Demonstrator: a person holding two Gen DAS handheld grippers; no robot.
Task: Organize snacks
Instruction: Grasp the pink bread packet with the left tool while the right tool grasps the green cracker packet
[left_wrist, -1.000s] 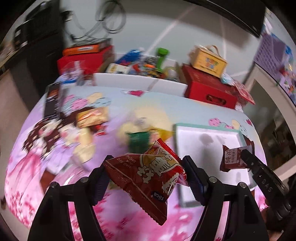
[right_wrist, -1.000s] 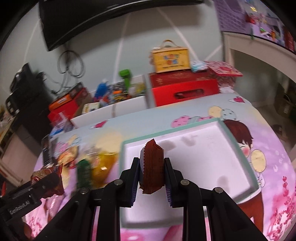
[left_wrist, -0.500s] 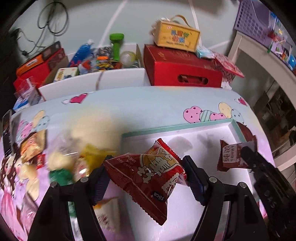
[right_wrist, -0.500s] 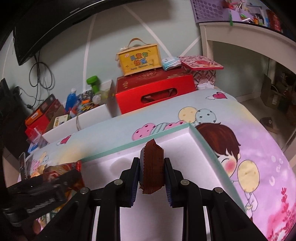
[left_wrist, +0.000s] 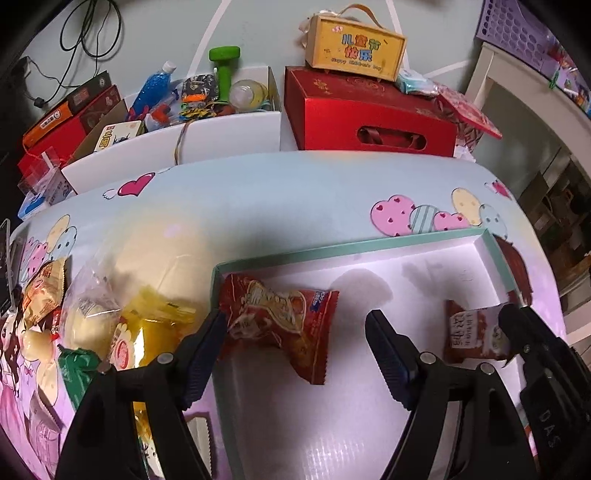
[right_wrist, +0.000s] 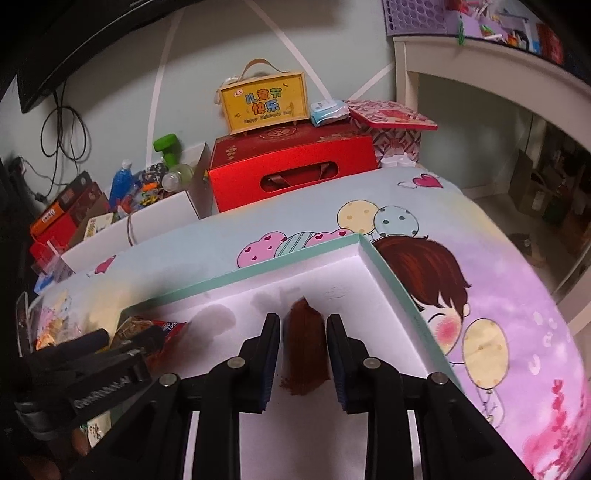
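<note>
A white tray with a teal rim (left_wrist: 351, 245) (right_wrist: 295, 258) lies on the cartoon-print tablecloth. A red snack packet (left_wrist: 280, 317) (right_wrist: 155, 328) rests in the tray's left part. My left gripper (left_wrist: 295, 325) (right_wrist: 92, 354) stands open around it, and only the left pad touches the wrapper. My right gripper (right_wrist: 303, 332) (left_wrist: 517, 325) is shut on a brown snack packet (right_wrist: 304, 343) (left_wrist: 469, 332), held edge-up low over the tray's right part. Left of the tray lie loose snacks: a yellow packet (left_wrist: 155, 325), a green packet (left_wrist: 74, 369) and a clear bag of buns (left_wrist: 85, 317).
Behind the table stand a red gift box (left_wrist: 369, 118) with a yellow handled box (left_wrist: 354, 48) on top, and a white bin (left_wrist: 207, 122) of bottles and a green dumbbell (left_wrist: 223, 66). The table drops off at the right, next to a white shelf (right_wrist: 480, 66).
My left gripper has opened and the red packet has dropped from its jaws onto the tray floor. Both grippers have moved right and forward over the tray; the right one still holds the brown packet.
</note>
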